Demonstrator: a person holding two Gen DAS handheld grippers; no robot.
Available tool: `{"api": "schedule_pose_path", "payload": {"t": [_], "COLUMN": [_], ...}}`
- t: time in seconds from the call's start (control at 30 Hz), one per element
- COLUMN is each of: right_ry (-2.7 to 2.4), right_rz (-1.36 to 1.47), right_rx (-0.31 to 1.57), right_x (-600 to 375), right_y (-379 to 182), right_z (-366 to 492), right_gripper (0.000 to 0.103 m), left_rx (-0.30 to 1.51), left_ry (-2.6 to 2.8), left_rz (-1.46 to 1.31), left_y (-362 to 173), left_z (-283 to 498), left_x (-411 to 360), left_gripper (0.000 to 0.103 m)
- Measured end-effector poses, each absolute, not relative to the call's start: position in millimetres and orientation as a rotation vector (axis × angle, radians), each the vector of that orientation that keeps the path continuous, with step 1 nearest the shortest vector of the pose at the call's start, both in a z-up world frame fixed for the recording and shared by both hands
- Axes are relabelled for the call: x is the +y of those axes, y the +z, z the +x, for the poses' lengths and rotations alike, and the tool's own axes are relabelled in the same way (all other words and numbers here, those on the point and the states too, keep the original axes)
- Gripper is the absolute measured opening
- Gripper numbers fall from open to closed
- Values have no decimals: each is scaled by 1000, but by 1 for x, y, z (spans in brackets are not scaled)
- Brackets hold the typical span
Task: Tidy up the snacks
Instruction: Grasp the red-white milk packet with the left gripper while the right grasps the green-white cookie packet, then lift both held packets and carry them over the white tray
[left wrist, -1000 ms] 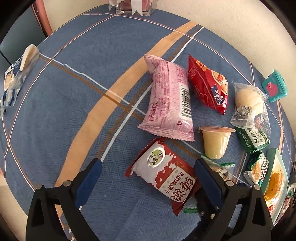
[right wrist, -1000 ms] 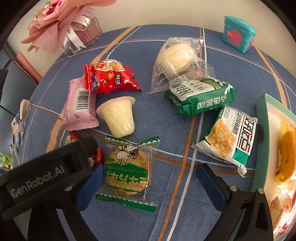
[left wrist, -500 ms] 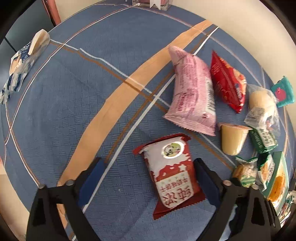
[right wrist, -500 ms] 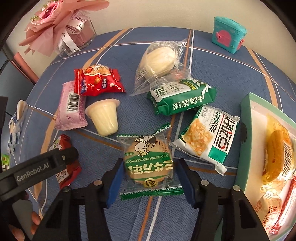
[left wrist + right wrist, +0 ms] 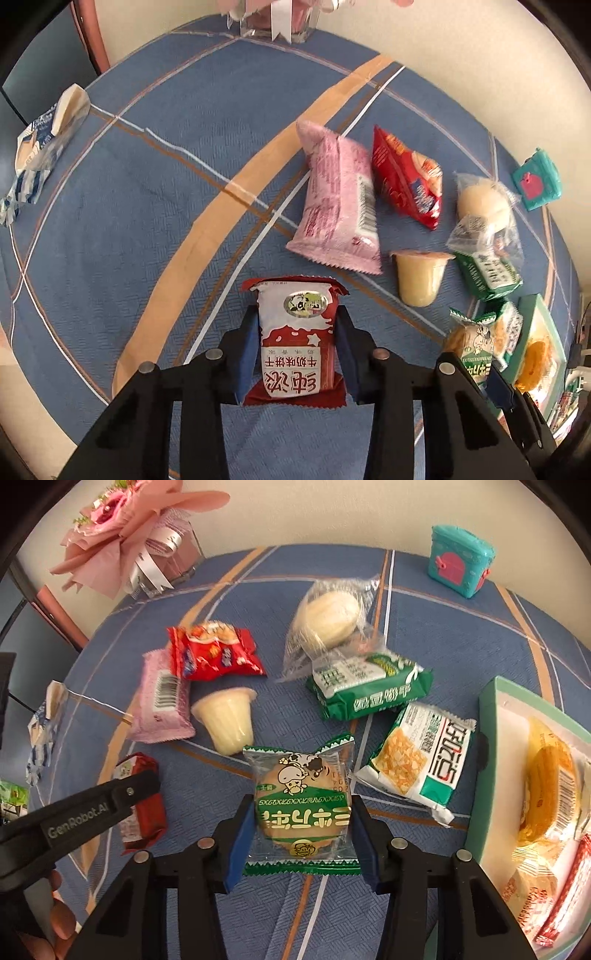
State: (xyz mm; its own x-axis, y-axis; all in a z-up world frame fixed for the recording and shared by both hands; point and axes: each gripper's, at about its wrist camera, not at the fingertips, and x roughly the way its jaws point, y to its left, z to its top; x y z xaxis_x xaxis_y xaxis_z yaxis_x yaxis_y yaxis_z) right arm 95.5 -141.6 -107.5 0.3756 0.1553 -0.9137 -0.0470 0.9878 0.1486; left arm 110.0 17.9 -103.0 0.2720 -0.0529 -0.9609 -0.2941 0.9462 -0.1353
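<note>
Your left gripper (image 5: pixel 297 347) has its jaws closing on the red-and-white biscuit packet (image 5: pixel 295 332), with both blue pads pressed against the packet's long sides. Your right gripper (image 5: pixel 301 834) has its jaws closing as well, with the green cookie packet (image 5: pixel 301 805) pinched between the pads; the round cookie shows through the clear film. Both packets sit toward the near edge of the blue tablecloth (image 5: pixel 147 206), though you cannot tell from these wide views whether either is lifted clear of it.

Beyond your right gripper, near the middle of the cloth, the pale jelly cup (image 5: pixel 229 720) lies on its side, just beside the pink wrapped snack (image 5: pixel 160 701). The red snack bag (image 5: pixel 212 653) overlaps the pink one's far end. Toward the far edge, the clear-bagged bun (image 5: pixel 330 620) rests partly on the green mung-bean cake packet (image 5: pixel 369 686), and the white-and-green cracker packet (image 5: pixel 417 760) lies just beside that, toward the right edge.

At the right edge stands the green-rimmed box (image 5: pixel 487 716), with a yellow wrapped cake (image 5: pixel 550 790) and other packets inside. A teal toy case (image 5: pixel 461 563) stands at the far right corner and a pink bouquet (image 5: pixel 125 535) at the far left. A blue-and-white packet (image 5: pixel 40 147) lies alone at the left edge, well apart from the rest.
</note>
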Motion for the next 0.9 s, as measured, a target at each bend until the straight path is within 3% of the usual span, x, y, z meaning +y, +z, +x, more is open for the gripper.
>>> {"api": "schedule_pose_path", "payload": {"t": [0.4, 0.9], "right_ry": [120, 63], "right_rz": [140, 205], "right_rx": [1126, 1095], "right_x": [-168, -215], "right_y": [-64, -39], "right_z": [72, 58], "right_gripper": [52, 52], "left_rx": [1197, 1150], "left_ry": [141, 58], "left_rz": [-285, -201], "left_y": [-53, -33], "left_z": [99, 88], "left_x": [5, -52], "left_gripper": [40, 40]}}
